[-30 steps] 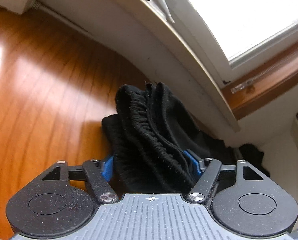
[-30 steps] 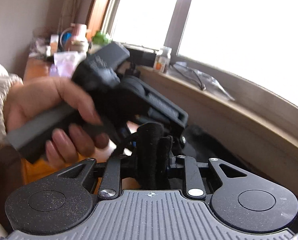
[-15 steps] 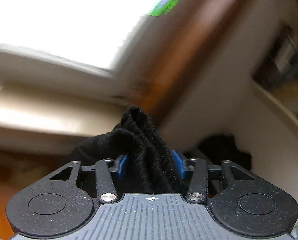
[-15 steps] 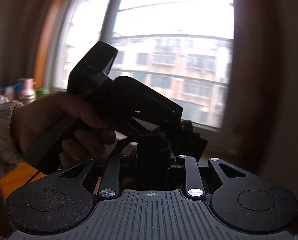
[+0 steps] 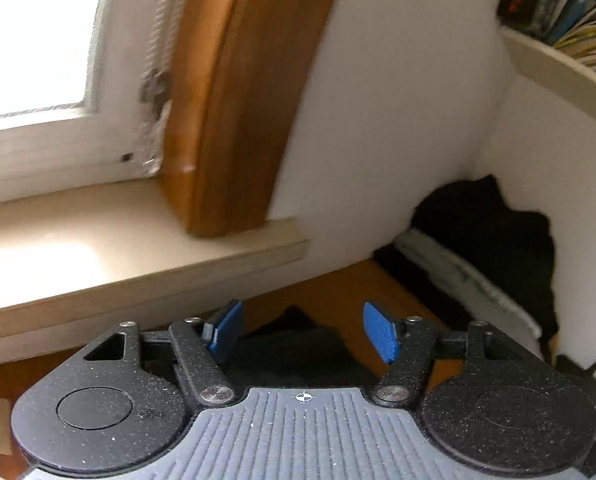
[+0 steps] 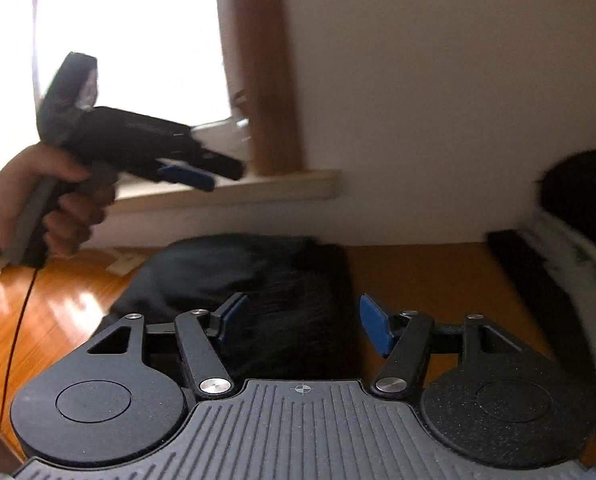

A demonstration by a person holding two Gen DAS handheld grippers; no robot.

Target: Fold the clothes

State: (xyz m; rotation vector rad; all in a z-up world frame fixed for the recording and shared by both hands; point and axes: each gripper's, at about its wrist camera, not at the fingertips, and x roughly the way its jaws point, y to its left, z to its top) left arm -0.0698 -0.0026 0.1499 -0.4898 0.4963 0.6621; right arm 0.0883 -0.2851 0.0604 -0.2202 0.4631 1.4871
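A black garment [image 6: 257, 272] lies folded in a thick bundle on the wooden table [image 6: 426, 276], close to the wall. My right gripper [image 6: 302, 320] hovers just over its near edge. Its jaws are opening, and the blue pads [image 6: 372, 328] stand clear of the cloth. In the left wrist view my left gripper [image 5: 302, 332] is also opening above the same black garment [image 5: 289, 344], with nothing pressed between its pads [image 5: 380, 336]. The right wrist view shows the left gripper [image 6: 213, 174] in a person's hand [image 6: 57, 200], raised above the bundle's left side.
A pile of black and pale clothes [image 5: 478, 248] fills the corner at the right. A cream window sill [image 5: 137, 256] and a wooden window frame [image 5: 233, 120] run behind the table. A shelf with books [image 5: 570, 32] hangs at the upper right. A thin cable [image 6: 17, 320] trails at the left.
Both grippers held bunched black cloth and swung to the right with it. Their jaws have now spread, and the garment lies on the table below them.
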